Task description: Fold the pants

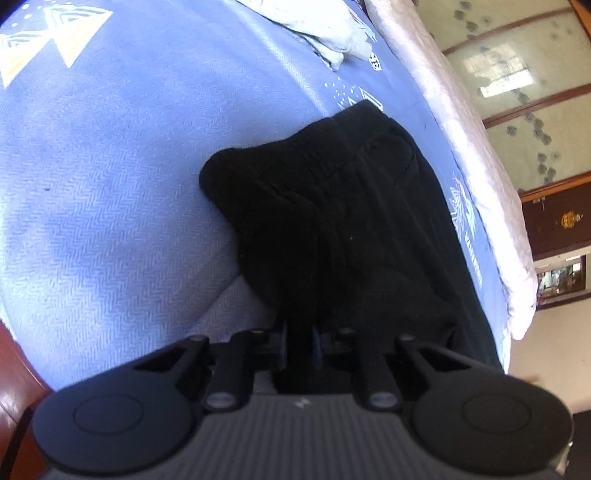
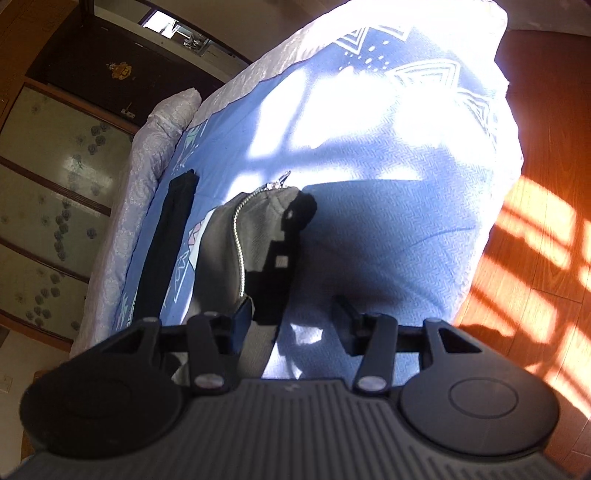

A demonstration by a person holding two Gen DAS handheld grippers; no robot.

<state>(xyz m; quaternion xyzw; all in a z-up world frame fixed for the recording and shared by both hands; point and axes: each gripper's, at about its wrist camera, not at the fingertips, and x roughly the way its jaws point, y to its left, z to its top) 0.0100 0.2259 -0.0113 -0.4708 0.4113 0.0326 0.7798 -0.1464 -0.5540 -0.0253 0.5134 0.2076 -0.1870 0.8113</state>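
Note:
Black pants (image 1: 332, 221) lie bunched on a blue patterned bedspread (image 1: 110, 184), near its right edge. My left gripper (image 1: 298, 343) is shut on the near end of the pants, with black fabric pinched between the two narrow fingers. In the right wrist view the pants (image 2: 162, 258) show as a long dark strip along the bed's left side. My right gripper (image 2: 295, 314) is open over the bedspread (image 2: 369, 240). Its left finger rests by a grey zipped garment (image 2: 229, 236), and nothing is gripped between the fingers.
A pale folded garment (image 1: 332, 33) lies at the far end of the bed. A white quilt (image 1: 480, 166) runs along the bed edge, with glass-panelled doors (image 1: 535, 110) behind it. Sunlit wooden floor (image 2: 535, 184) lies to the right of the bed.

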